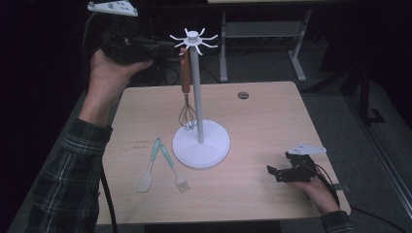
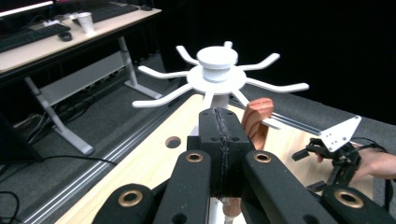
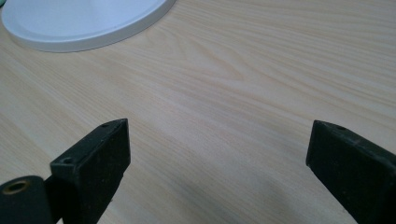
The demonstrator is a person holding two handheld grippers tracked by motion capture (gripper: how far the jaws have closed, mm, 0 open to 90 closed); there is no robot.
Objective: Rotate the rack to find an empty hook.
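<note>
- Pale wood of the counter [image 1: 252,189] lies nearest, and on it rests the right tool [image 1: 278,171], its jaws standing wide apart with nothing between them.
- Just left of the rack's round base [image 1: 201,143], two teal-handled utensils, a spatula [image 1: 148,167] and a brush [image 1: 174,168], lie flat; by my judgement these are left to hang.
- One whisk [image 1: 186,92] with a wooden handle hangs beside the pole, so a third of the job looks done.
- Farthest up, the left tool [image 1: 167,47] is at the hook crown [image 1: 194,40], jaws pressed together and empty.
- Looking along that tool, the left gripper view shows the sealed pads [image 2: 220,135] and the handle's top [image 2: 256,119] just behind them, apart; the right gripper view gives close wood grain.
</note>
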